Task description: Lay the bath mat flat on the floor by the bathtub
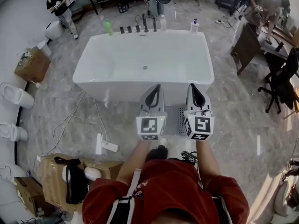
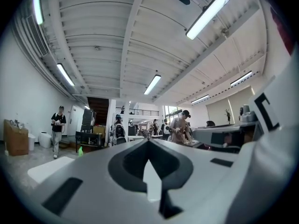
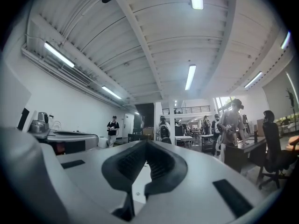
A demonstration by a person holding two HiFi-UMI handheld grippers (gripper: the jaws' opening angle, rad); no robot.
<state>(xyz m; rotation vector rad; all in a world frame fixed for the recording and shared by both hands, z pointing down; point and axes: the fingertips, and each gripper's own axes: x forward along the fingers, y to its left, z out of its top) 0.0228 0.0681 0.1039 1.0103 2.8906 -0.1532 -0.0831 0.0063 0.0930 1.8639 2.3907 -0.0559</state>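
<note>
By the bathtub (image 1: pixel 117 86), left gripper (image 1: pixel 157 86) and right gripper (image 1: pixel 193 86) closed, empty — bath mat (image 1: pixel 180 120) (grey) head view only

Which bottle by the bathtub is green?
The leftmost bottle, at the bathtub's back-left corner, left of the black taps. The middle bottle and the rightmost bottle are white.

**Room on the right, clutter on the left**

The bathtub (image 1: pixel 145 64) wall bars the way straight ahead of the left gripper (image 1: pixel 157 87) and the right gripper (image 1: pixel 193 86), held side by side with jaws closed on nothing. To their right the floor (image 1: pixel 233 125) lies open up to a wooden desk (image 1: pixel 246 45) and an office chair (image 1: pixel 280 80). To the left, a power strip (image 1: pixel 106 146), cables (image 1: pixel 70 120), cardboard boxes (image 1: pixel 56 171) and toilets (image 1: pixel 14 94) crowd the ground. Bottles (image 1: pixel 108 27) and taps (image 1: pixel 145 22) line the tub's far rim.
</note>
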